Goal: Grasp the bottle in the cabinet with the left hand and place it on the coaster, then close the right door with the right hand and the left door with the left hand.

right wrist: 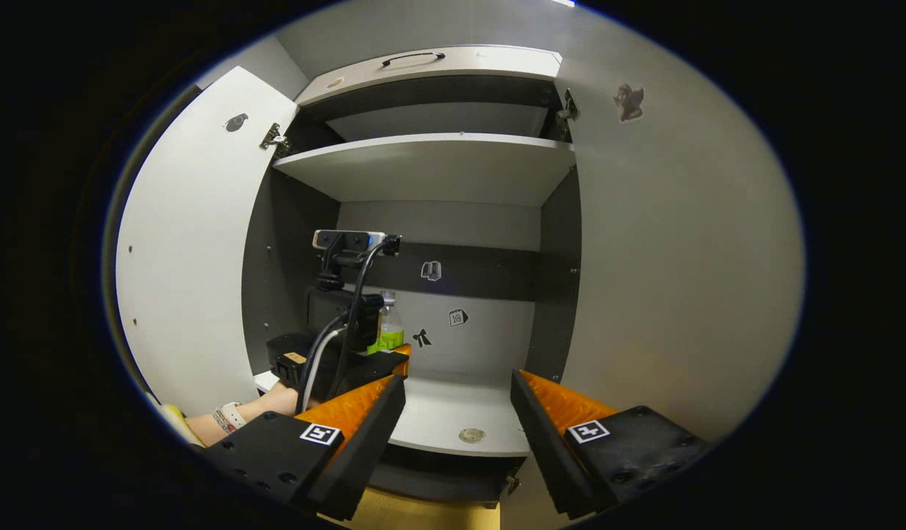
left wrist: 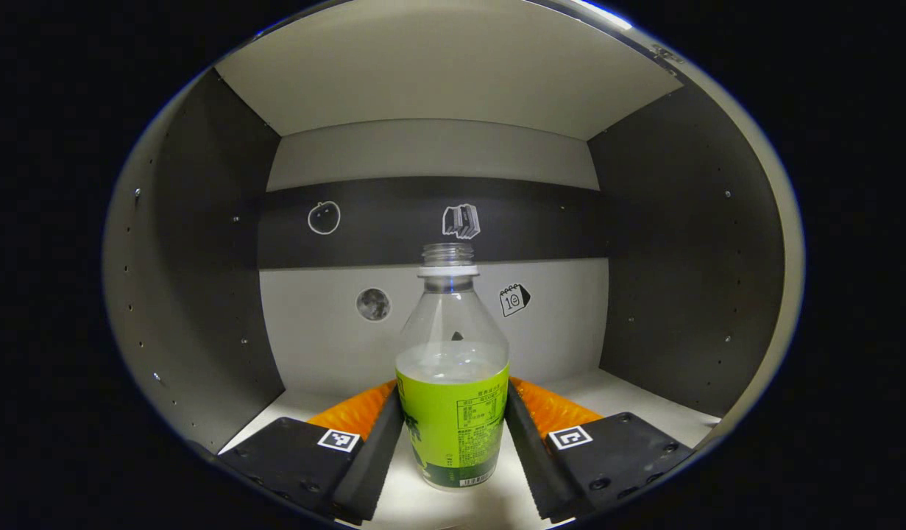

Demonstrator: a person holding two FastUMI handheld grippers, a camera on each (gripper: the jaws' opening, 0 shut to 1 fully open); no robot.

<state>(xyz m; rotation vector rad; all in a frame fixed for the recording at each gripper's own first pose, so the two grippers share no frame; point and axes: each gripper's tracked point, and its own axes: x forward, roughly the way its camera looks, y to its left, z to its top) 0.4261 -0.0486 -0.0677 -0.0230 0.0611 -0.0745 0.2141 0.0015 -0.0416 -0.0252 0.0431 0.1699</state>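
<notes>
Inside the cabinet (left wrist: 453,96), on its pale lower shelf (left wrist: 629,401), the bottle (left wrist: 453,383) is seen standing upright, uncapped, with a green label around its lower body and clear liquid reaching just above the label. In the left gripper view the left tongs (left wrist: 453,434) are placed around the bottle, one finger at each side of the label; the fingers lie right against its sides, but whether both actually press on it cannot be told. Small stickers are fixed on the back wall (left wrist: 563,331) behind the bottle, across a dark band and the pale panel under it.

In the right gripper view the right tongs (right wrist: 456,419) are held spread apart outside the cabinet, with nothing between their fingers, pointed at the front edge of the lower shelf. The left door (right wrist: 188,250) and the right door (right wrist: 681,258) are both swung wide. Farther in, at the left of the shelf, the other gripper is seen with a cabled camera (right wrist: 347,240) mounted on top, and the bottle's neck and green label are visible just beyond it. A forearm with a wristband (right wrist: 232,417) is seen reaching in below the left door. An upper shelf (right wrist: 430,162) spans the cabinet above.
</notes>
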